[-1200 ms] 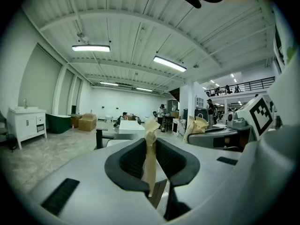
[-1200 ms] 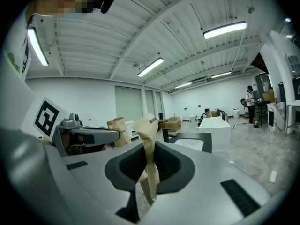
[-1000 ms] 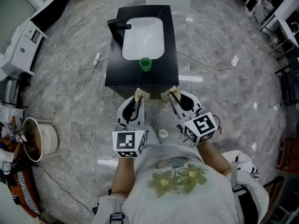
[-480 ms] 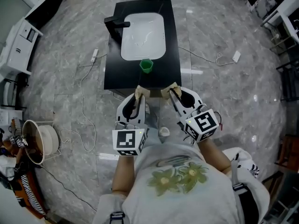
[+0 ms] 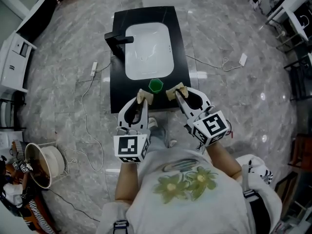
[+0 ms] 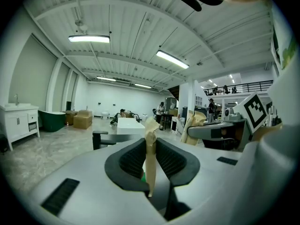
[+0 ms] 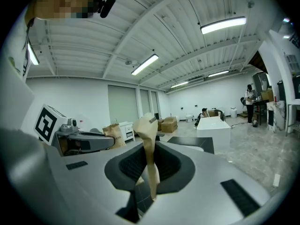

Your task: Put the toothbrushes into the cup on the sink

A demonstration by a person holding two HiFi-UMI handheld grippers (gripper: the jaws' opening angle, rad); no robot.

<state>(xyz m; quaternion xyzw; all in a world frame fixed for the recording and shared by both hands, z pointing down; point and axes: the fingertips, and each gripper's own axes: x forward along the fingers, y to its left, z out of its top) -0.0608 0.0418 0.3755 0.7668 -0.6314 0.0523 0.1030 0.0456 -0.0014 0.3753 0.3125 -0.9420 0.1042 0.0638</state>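
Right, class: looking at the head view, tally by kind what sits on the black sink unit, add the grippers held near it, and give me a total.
Green cup: 1
White basin: 1
Black tap: 1
Grippers: 2 (left gripper, right gripper)
Total: 5

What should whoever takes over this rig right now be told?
Left gripper: jaws together, nothing between them.
Right gripper: the same.
Both are at the near edge of the sink counter, one either side of the green cup, which stands upright in front of the basin.
No toothbrush shows in any view.
Done: nothing visible.
To do: find the toothbrushes and put them into the cup.
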